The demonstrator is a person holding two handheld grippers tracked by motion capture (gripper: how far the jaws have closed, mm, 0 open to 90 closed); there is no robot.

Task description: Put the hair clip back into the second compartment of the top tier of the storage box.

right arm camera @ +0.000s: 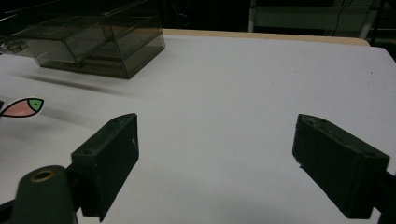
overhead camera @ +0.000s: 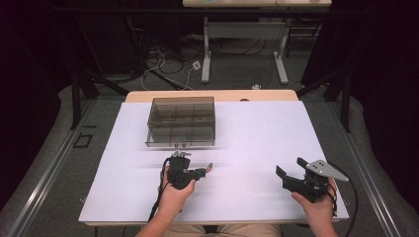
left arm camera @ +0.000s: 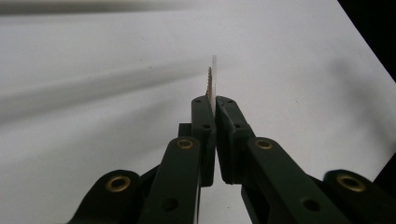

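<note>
White table (overhead camera: 247, 138), dark floor around. Left gripper (overhead camera: 203, 171) pinches a thin flat card (left arm camera: 213, 84) edge-on, jaws pressed on it, held just in front of the clear box (overhead camera: 182, 121). Card's pink-and-green tip (right arm camera: 23, 107) pokes out to the gripper's right. Right gripper (right arm camera: 229, 158) hangs spread, nothing between jaws, near the table's right front edge. Bare sheet between the grippers.

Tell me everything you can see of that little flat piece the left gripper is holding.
The flat piece is a thin cut-out, pink with a green end bearing a dark dot and a dark outline inside a white border. It looks like card or plastic. The left gripper, jaws shut, pinches one end; the rest sticks out past the tips. It seems held above the white table, apart from the box.
</note>
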